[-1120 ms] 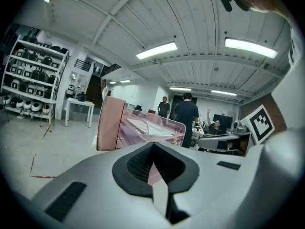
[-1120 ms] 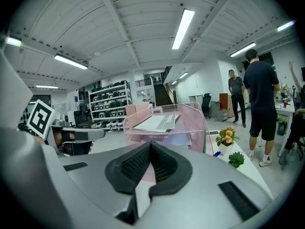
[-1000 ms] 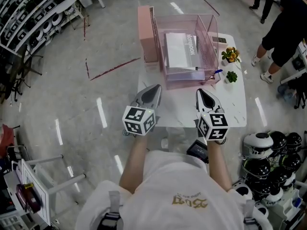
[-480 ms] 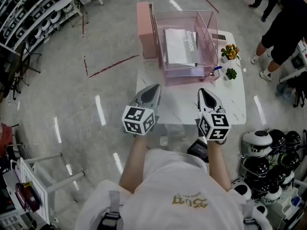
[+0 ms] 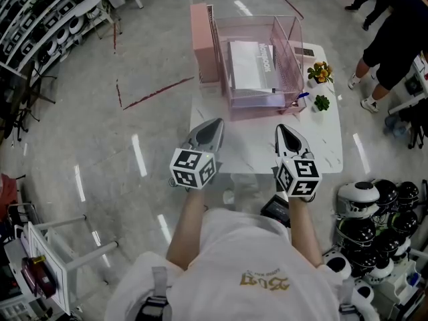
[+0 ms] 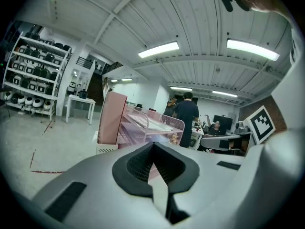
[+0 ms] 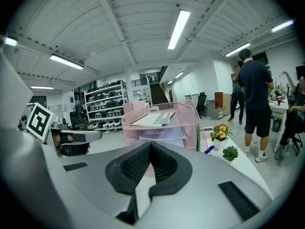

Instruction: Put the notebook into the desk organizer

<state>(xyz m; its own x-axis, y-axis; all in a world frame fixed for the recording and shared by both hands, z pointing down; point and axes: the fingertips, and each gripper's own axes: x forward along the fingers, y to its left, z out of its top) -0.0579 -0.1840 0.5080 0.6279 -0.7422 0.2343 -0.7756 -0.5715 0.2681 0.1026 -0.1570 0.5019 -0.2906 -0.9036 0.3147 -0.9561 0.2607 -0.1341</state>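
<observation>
A white notebook [image 5: 252,65] lies flat on the top tier of the pink wire desk organizer [image 5: 289,55] at the far side of the white table [image 5: 254,149]; the same notebook [image 7: 153,119] shows on that tier in the right gripper view. My left gripper [image 5: 215,124] is shut and empty, held over the table's near left edge. My right gripper [image 5: 281,128] is shut and empty, level with it over the near right part. Both point at the organizer [image 6: 152,125] from a short distance.
A tall pink box [image 5: 203,37] stands left of the organizer. Two small potted plants [image 5: 321,76] and a blue pen [image 5: 301,100] sit on the table's right side. People [image 5: 398,35] stand at the far right. Helmets [image 5: 374,212] fill the floor at the right, shelving [image 5: 40,19] the left.
Both grippers have stayed in place. The view has shifted slightly, so the table and organizer sit a little higher in the frame. The person at the right has stepped.
</observation>
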